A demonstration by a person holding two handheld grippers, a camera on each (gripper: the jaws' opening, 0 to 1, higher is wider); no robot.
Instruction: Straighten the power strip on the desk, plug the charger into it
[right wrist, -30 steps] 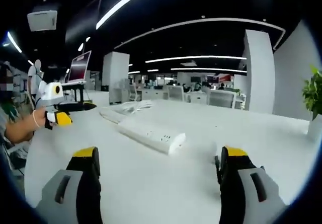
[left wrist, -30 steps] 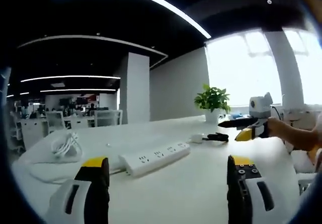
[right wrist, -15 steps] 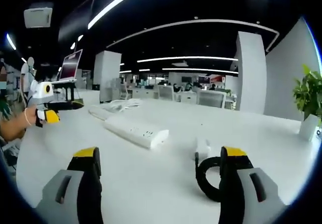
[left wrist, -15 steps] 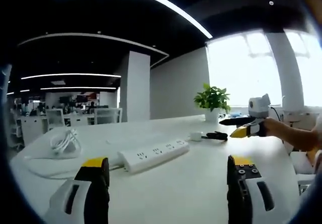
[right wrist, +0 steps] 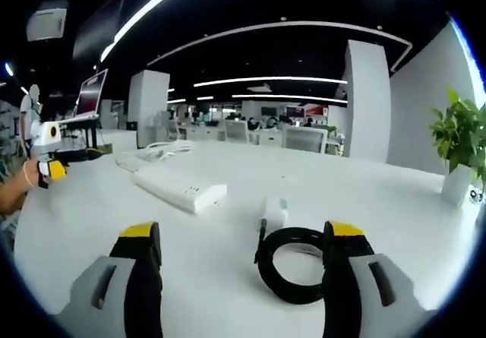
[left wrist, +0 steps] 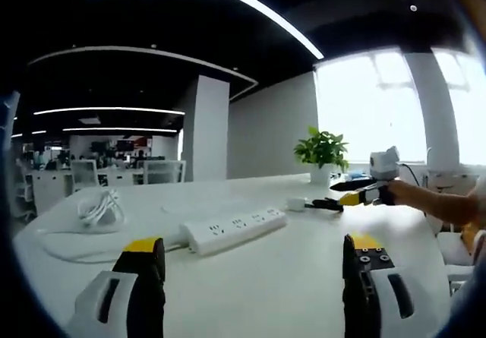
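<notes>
My right tool (right wrist: 237, 277) hangs with jaws apart over the small white charger block (right wrist: 274, 210) and its black coiled cable (right wrist: 295, 270). I should grip the block squarely. The long white power strip (left wrist: 234, 231) lies skewed on the white table (left wrist: 288, 292); my left tool (left wrist: 254, 277), also apart, should square it first.

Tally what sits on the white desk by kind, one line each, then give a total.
Power strip: 1
Charger, a white block with its black coiled cable: 1
White cable bundle: 1
Potted plant: 1
Total: 4
</notes>
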